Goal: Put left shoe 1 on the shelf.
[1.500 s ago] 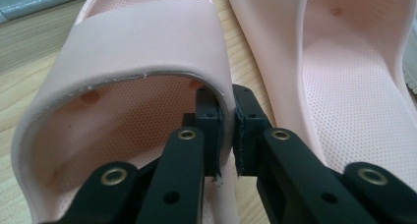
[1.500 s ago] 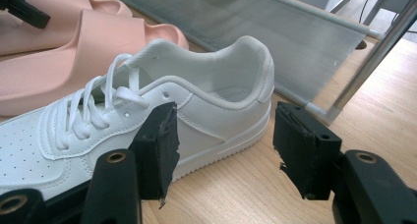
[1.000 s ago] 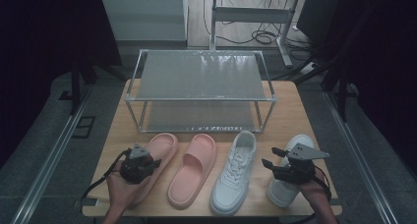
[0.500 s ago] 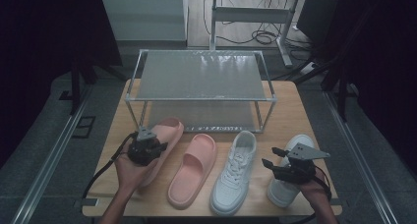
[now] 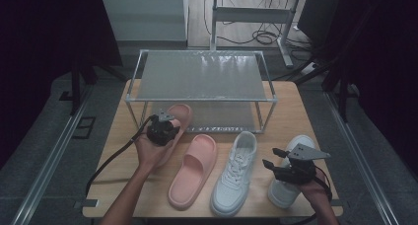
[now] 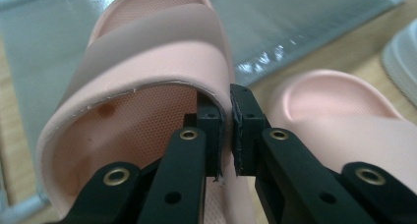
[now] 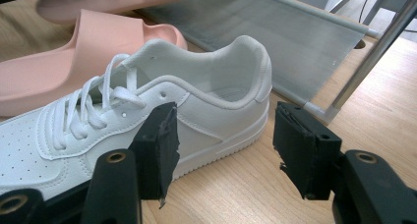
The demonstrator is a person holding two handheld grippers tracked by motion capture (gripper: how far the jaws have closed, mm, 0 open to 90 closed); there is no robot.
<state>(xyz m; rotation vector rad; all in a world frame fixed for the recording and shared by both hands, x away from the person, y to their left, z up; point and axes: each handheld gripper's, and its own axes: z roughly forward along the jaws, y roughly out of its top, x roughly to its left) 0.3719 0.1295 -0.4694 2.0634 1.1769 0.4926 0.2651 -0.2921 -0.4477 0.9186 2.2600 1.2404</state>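
My left gripper [image 5: 161,128] [image 6: 227,130] is shut on the strap edge of a pink slide [image 5: 180,114] [image 6: 147,62]. The slide's toe points at the lower shelf [image 6: 295,22] of the metal shoe rack [image 5: 202,82]. The matching pink slide [image 5: 194,170] [image 6: 334,111] [image 7: 74,52] lies on the table. To its right is a white sneaker [image 5: 236,173] [image 7: 221,86]. My right gripper [image 5: 272,162] [image 7: 226,140] is open, low beside that sneaker's heel, holding nothing. It hovers over a second white sneaker [image 5: 301,142].
The two-tier rack stands at the back of the wooden table [image 5: 123,136]; its front right post [image 7: 373,52] rises close ahead of my right gripper. Cables and a desk frame [image 5: 256,18] lie on the floor beyond. Dark curtains flank the table.
My left gripper has carried the pink slide forward, from the table's front left up to the front of the rack's lower shelf. The right gripper has stayed where it was.
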